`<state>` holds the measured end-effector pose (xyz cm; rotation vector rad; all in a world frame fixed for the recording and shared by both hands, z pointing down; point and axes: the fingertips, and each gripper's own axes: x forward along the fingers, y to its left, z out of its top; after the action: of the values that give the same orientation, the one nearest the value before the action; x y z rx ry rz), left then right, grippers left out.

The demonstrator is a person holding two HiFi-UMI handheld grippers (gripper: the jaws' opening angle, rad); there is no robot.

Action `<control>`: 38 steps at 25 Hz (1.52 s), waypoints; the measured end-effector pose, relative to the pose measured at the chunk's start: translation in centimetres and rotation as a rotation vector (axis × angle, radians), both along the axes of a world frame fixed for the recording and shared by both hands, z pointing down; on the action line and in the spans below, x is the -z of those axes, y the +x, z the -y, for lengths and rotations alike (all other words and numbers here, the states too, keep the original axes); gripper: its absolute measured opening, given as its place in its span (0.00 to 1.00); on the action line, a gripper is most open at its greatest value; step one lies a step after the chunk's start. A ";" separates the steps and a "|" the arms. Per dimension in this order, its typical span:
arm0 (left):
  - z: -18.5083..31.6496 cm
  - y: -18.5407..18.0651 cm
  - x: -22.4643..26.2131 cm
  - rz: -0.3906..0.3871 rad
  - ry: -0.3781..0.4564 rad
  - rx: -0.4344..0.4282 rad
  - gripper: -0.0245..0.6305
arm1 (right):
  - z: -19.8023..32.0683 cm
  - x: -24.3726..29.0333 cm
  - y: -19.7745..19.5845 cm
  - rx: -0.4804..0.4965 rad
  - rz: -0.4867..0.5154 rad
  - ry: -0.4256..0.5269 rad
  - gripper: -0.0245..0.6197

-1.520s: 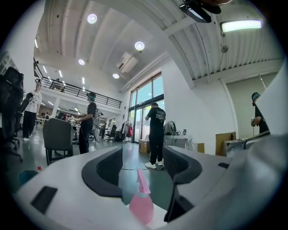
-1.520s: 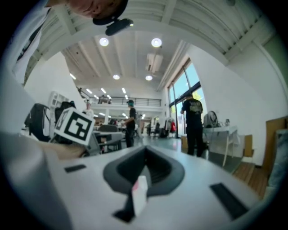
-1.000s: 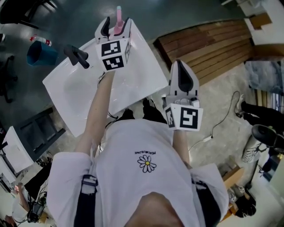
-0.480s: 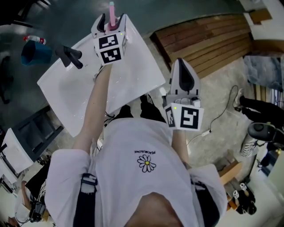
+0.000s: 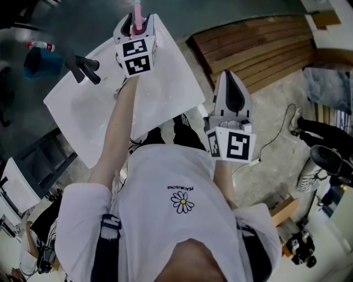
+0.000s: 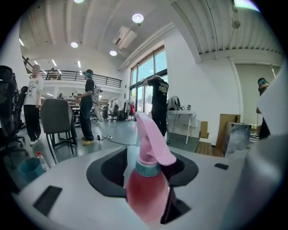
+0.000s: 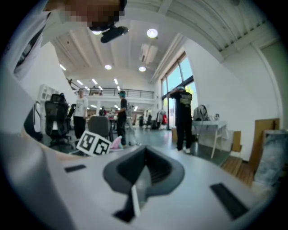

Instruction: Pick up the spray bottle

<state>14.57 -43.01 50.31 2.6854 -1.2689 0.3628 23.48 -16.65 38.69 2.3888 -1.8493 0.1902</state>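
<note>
A pink spray bottle (image 5: pixel 136 12) (image 6: pixel 148 188) with a pale pink trigger head stands at the far edge of the white table (image 5: pixel 165 82). My left gripper (image 5: pixel 135 25) (image 6: pixel 148 211) reaches out over the table and has the bottle between its jaws. The jaws have just been closing, and the bottle's body fills the gap between them. My right gripper (image 5: pixel 229 76) (image 7: pixel 133 202) hangs off the table's near right side, shut and holding nothing. From the right gripper view, the left gripper's marker cube (image 7: pixel 93 144) and a bit of the pink bottle (image 7: pixel 116 143) show at the left.
A black handled tool (image 5: pixel 83 69) lies on the table's left part. Beyond it on the floor is a blue bucket (image 5: pixel 36 61) (image 6: pixel 29 168) with a small bottle (image 5: pixel 41 45). A wooden platform (image 5: pixel 259 49) lies to the right. People and a chair (image 6: pixel 58 121) stand farther off.
In the head view the left gripper has shifted slightly toward the table's far edge, with the pink bottle still between its jaws. The right gripper has kept still.
</note>
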 end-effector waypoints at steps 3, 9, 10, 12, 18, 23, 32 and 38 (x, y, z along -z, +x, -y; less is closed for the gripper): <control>-0.1 0.1 0.0 0.006 0.004 -0.001 0.33 | 0.0 0.0 0.0 -0.001 0.000 -0.003 0.08; -0.1 0.2 -0.1 0.011 0.008 0.002 0.29 | 0.0 0.0 0.1 0.000 -0.002 0.000 0.08; -0.2 0.3 -0.1 0.011 0.008 0.001 0.29 | -0.1 0.0 0.2 0.000 -0.002 -0.001 0.08; -0.2 0.3 -0.1 0.011 0.011 0.000 0.29 | -0.2 0.0 0.3 0.000 0.000 -0.002 0.08; -0.2 0.3 -0.1 0.016 0.025 -0.002 0.27 | -0.3 -0.1 0.2 0.009 0.002 0.002 0.08; -0.3 0.3 -0.1 0.012 0.024 -0.006 0.27 | -0.6 -0.3 0.2 0.015 0.005 -0.001 0.08; -0.7 -0.4 0.6 -0.019 0.023 0.001 0.26 | -0.5 -0.1 -0.1 0.038 0.009 0.009 0.08; -2.0 -0.6 2.9 -0.009 0.062 -0.026 0.26 | 0.3 0.8 -0.9 0.068 0.025 0.041 0.08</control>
<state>13.99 -41.06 47.39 2.7541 -1.2652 0.3196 22.60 -17.00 37.87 2.3560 -1.9605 0.1781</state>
